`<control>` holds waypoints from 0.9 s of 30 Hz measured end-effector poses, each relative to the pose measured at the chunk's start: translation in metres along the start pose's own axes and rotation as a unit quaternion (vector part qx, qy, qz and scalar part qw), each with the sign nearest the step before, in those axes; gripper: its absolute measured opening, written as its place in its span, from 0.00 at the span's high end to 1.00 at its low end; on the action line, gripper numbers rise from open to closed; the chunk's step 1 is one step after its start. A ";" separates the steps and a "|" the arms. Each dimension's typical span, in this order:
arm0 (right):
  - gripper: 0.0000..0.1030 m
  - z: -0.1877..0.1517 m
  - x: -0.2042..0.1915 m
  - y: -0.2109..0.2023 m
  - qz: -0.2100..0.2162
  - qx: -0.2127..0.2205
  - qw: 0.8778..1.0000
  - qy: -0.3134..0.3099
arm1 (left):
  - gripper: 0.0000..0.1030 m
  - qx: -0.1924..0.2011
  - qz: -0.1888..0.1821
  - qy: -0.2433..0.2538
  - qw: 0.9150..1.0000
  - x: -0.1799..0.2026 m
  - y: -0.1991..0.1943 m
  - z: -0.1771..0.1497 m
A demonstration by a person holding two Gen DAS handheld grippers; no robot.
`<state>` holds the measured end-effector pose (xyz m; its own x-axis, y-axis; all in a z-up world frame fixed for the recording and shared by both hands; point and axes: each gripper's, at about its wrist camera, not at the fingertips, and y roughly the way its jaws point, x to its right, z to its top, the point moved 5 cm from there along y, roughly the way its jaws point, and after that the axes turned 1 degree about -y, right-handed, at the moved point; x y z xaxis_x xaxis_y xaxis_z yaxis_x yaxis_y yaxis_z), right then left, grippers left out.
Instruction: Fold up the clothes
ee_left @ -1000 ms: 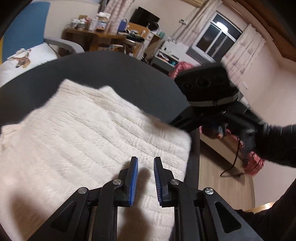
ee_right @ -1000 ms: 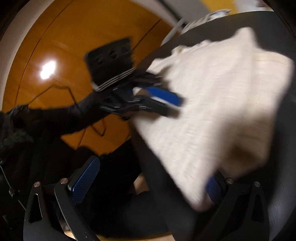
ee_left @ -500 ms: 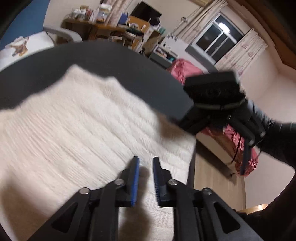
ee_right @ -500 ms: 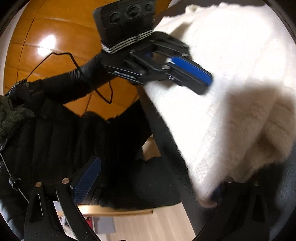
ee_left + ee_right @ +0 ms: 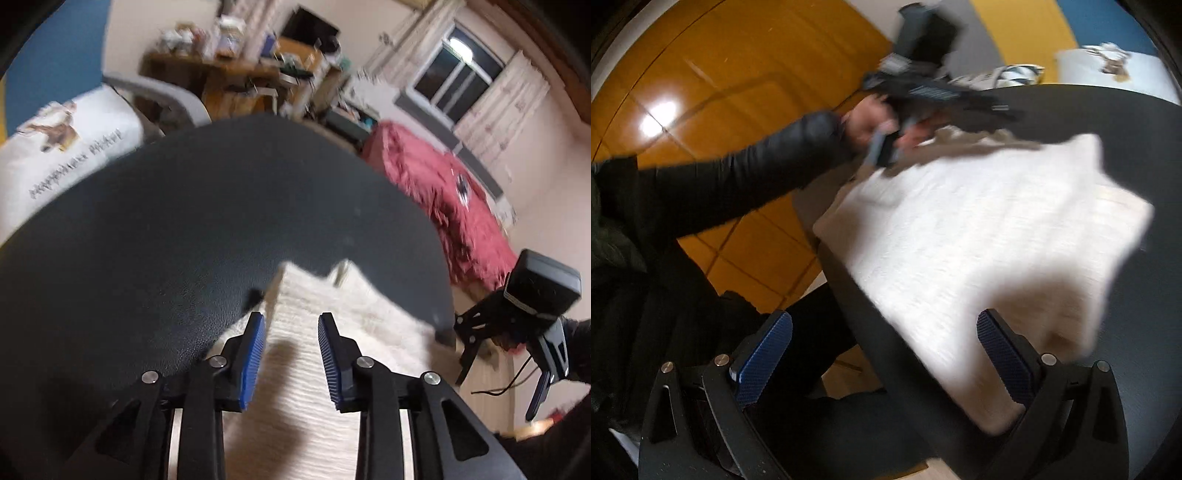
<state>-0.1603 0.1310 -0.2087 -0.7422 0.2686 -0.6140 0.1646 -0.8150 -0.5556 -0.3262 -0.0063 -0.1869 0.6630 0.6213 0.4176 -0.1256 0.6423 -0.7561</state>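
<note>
A cream knit sweater (image 5: 979,229) lies folded into a thick rectangle on the round black table (image 5: 184,240), close to the table's near edge. My left gripper (image 5: 291,347) hovers over the sweater's (image 5: 332,332) far corner. Its jaws are opening, and the knit shows below the blue pads (image 5: 255,358) without being pressed. In the right wrist view a hand (image 5: 871,125) holds that gripper, blurred, past the sweater's far side. My right gripper (image 5: 884,321) stands wide open above the table edge at the sweater's near corner, gripping nothing.
A bed with a red cover (image 5: 443,192) stands beyond the table on the right, a cluttered wooden desk (image 5: 240,74) at the back. A white printed cushion (image 5: 66,147) lies left of the table. Glossy orange floor (image 5: 701,92) and a dark sleeve (image 5: 738,184) are beside the table.
My left gripper has slid across the sweater to its far corner, so bare table now fills its view, and its jaws have widened. The right gripper has lifted and the knit no longer covers its finger.
</note>
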 end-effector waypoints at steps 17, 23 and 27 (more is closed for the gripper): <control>0.01 -0.001 -0.020 0.026 -0.020 0.035 0.999 0.013 | 0.95 0.002 -0.040 0.043 0.998 0.013 0.007 0.006; 0.01 -0.006 -0.001 0.032 -0.081 0.031 0.995 0.047 | 0.95 0.077 -0.006 0.046 0.996 0.023 -0.011 0.020; 0.01 -0.016 0.000 0.029 -0.067 0.085 0.992 0.058 | 0.95 0.045 0.040 0.020 0.998 0.000 0.026 0.013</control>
<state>-0.1457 0.1156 -0.2340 -0.6686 0.4292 -0.6073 -0.0498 -0.8407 -0.5393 -0.3390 0.0164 -0.2001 0.6771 0.6546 0.3360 -0.2437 0.6304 -0.7370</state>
